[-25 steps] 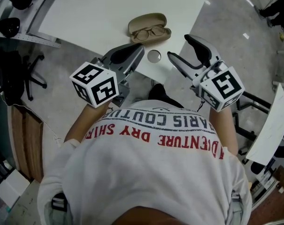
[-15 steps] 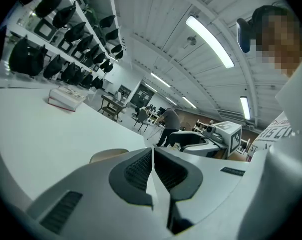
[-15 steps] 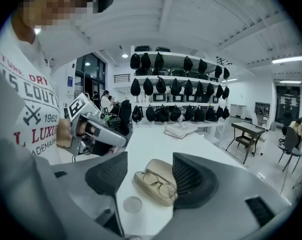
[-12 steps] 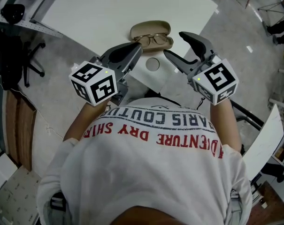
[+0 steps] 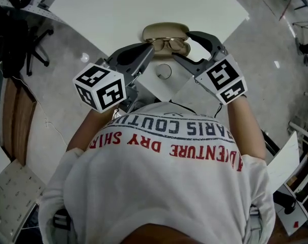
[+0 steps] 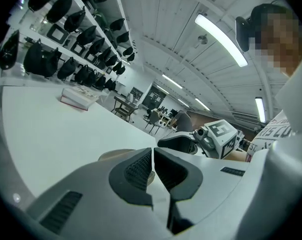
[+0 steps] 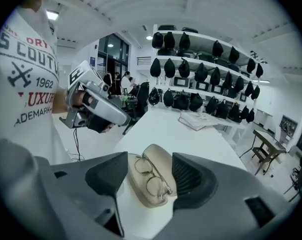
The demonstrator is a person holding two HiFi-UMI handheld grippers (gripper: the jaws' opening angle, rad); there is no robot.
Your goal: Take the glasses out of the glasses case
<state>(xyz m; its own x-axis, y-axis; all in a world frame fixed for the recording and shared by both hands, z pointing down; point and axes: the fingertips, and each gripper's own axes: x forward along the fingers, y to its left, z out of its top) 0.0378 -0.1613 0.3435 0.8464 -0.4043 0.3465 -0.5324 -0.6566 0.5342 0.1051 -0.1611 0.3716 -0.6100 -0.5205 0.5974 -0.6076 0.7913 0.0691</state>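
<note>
Framing the glasses (image 5: 167, 43) with your right gripper (image 7: 151, 178), jaws spread wide for the pick | they lie inside the open glasses case (image 5: 164, 29) by the table (image 5: 143, 4) edge | your left gripper (image 6: 153, 165) pinched together, empty, beside the case, contact unclear, likely to steady it.

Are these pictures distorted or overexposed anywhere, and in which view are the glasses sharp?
Left gripper view: strong fisheye bend, dark corners, the ceiling lamp burns out white. Right gripper view: the same bend, yet the glasses in the case look sharp. Head view: even light, the table almost pure white, the glasses small but clear.
</note>
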